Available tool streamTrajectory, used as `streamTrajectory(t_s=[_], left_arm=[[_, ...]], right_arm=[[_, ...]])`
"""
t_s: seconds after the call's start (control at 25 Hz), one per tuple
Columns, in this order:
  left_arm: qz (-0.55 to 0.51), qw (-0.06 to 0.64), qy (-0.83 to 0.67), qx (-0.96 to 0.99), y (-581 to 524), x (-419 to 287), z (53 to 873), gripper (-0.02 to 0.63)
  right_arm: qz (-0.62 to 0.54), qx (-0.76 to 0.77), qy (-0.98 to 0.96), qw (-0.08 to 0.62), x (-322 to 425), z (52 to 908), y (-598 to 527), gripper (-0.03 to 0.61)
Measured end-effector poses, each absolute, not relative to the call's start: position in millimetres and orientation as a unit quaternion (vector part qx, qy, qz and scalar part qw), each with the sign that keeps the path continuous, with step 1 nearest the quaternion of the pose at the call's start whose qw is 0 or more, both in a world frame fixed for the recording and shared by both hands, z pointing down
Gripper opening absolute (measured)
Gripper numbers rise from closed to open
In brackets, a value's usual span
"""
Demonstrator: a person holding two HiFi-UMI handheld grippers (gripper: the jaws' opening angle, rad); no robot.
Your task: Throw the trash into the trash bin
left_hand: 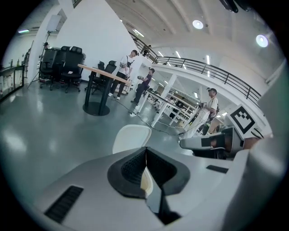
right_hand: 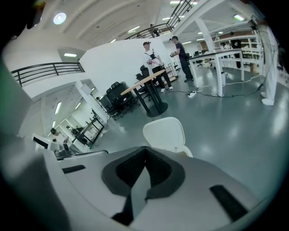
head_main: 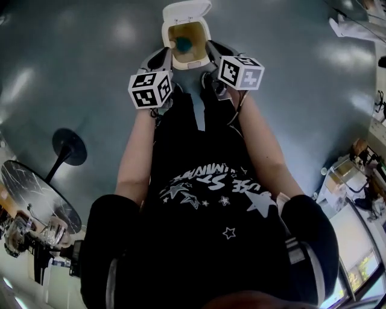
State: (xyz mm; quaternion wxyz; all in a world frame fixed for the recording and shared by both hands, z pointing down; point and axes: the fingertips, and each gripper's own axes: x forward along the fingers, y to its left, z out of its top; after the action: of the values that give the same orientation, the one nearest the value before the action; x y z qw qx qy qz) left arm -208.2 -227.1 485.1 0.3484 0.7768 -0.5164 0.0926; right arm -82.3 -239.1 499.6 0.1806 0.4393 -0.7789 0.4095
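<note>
Item inspected: the trash [head_main: 181,43], a rounded teal lump, lies inside the trash bin [head_main: 207,47] on the yellowish lining, toward the left of the opening as the head view shows it. It is too small and too compact for a long axis or heading to be read. The bin stands upright on the grey floor [head_main: 90,54] with its mouth facing up. The mouth's longer side runs away from the person, and the white lid [head_main: 187,10] is raised at the far end. The two grippers flank the near end of the bin, each angled toward it. The left gripper [left_hand: 145,150] is on the bin's left side, with its marker cube [head_main: 151,89] beside the near left corner. Its jaws are pressed together at the tips with nothing held. The cream sliver lower in the gap appears to be the bin seen through it. The right gripper [right_hand: 145,149] is on the bin's right side, its cube [head_main: 241,72] beside the near right corner. Its jaws are likewise closed on nothing, with only grey floor showing through the gap. In both gripper views the raised lid sits just beyond the jaw tips. The person's dark star-printed shirt [head_main: 211,193] fills the lower head view. A round table [head_main: 36,193] on a black pedestal stands well off to the left. Farther out are a dark-legged desk [left_hand: 99,74], office chairs [left_hand: 63,58] and several standing people [left_hand: 124,67].
</note>
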Motion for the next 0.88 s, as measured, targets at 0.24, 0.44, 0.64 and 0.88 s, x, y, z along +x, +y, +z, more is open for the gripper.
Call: streamTrajectory(t_s=[0.24, 0.44, 0.64, 0.88], left_arm=[[0.081, 0.340, -0.506, 0.788, -217, -197, 457, 0.011], [0.059, 0.331, -0.532, 0.777, -210, -199, 430, 0.011], [0.060, 0.316, -0.547, 0.773, -192, -197, 418, 0.011], [0.058, 0.301, -0.561, 0.769, -155, -169, 398, 0.011]], right_arm=[[0.403, 0.415, -0.795, 0.183, -88, 480, -220, 0.006], [0.394, 0.387, -0.814, 0.181, -98, 463, -212, 0.006], [0.375, 0.365, -0.834, 0.174, -98, 444, -203, 0.006], [0.356, 0.346, -0.850, 0.177, -60, 422, -173, 0.006]])
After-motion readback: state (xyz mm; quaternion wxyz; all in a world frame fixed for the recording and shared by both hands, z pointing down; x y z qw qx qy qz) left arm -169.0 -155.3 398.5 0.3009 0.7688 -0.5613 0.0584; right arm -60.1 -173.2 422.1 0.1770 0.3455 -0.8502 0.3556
